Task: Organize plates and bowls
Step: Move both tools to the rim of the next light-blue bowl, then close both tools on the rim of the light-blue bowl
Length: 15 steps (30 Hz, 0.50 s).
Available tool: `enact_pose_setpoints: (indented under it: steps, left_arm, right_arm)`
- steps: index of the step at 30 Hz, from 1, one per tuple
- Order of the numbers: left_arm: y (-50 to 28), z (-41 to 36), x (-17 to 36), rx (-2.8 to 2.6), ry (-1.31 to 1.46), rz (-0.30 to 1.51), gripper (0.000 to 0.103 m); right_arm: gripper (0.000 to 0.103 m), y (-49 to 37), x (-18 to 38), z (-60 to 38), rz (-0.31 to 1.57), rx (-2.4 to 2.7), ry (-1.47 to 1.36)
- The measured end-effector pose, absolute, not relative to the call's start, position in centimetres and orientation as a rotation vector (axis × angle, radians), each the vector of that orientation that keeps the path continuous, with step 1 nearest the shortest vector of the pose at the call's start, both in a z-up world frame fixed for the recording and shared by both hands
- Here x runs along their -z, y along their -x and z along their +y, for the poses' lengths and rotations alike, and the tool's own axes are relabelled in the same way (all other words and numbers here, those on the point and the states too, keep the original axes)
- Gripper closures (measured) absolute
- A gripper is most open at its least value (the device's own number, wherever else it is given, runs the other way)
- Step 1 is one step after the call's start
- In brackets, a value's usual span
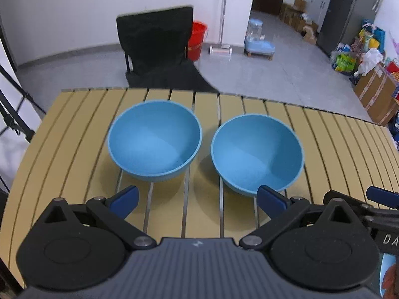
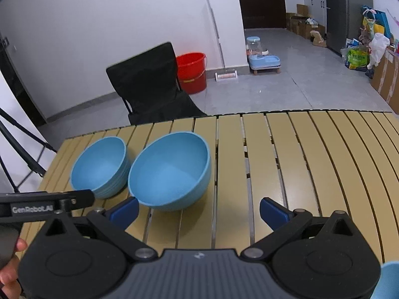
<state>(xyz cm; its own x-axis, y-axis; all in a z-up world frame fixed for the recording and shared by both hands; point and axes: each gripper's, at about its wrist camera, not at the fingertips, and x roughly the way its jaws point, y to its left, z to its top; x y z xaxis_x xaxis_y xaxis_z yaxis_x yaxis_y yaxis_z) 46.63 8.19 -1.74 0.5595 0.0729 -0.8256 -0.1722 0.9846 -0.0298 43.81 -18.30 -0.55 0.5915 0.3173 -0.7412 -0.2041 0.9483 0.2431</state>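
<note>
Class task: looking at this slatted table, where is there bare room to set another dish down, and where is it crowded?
Free: the table right of the right bowl. Crowded: the left end, left bowl and right bowl nearly touching.

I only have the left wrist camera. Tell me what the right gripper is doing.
Observer: The right gripper is open and holds nothing. Its left finger is close beside the right bowl.
Operator: Check the left bowl's outer side.
Observer: The left bowl shows layered rims down its side. It looks like several bowls nested together.
Operator: Report what sits at the table's near right end.
Observer: Past the table slats, a light blue thing peeks in at the near right corner. I cannot tell what it is.
</note>
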Motion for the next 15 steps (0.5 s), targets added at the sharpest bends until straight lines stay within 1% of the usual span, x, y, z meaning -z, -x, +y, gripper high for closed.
enact_pose_setpoints:
  steps: [3,6,7,9,10,11,13,15]
  left_arm:
    - [-48.5,8.8,2.1,-0.138,0.133,0.996,0.001]
    - [-50.4,9.2,2.2,-0.146,0.164,1.004,0.007]
    - [-51.1,9.3,2.3,-0.145,0.179,1.014,0.011]
    - [-52.1,9.3,2.8,-0.151,0.207,1.039,0.024]
    - [-52.4,9.3,3.1,-0.144,0.225,1.057,0.035]
    - [-52.8,9.3,3.3,-0.138,0.242,1.075,0.041]
    - [-53.3,9.3,3.9,-0.133,0.264,1.105,0.049]
    - [-53.7,9.2,4.4,-0.134,0.278,1.131,0.051]
  right_arm:
    - [0.0,-45.4,0.5,-17.1,0.908,-0.303,-0.108]
    - [0.0,-46.9,0.3,-16.3,0.905,-0.298,-0.08]
    - [0.0,-47.4,0.3,-16.1,0.908,-0.298,-0.075]
    - [0.0,-48.8,0.5,-15.8,0.922,-0.29,-0.063]
    - [0.0,-49.3,0.7,-15.7,0.931,-0.288,-0.059]
    - [0.002,-49.7,0.9,-15.6,0.939,-0.288,-0.057]
    - [0.008,-50.5,1.3,-15.6,0.961,-0.293,-0.067]
    - [0.008,-51.4,1.7,-15.9,0.993,-0.297,-0.094]
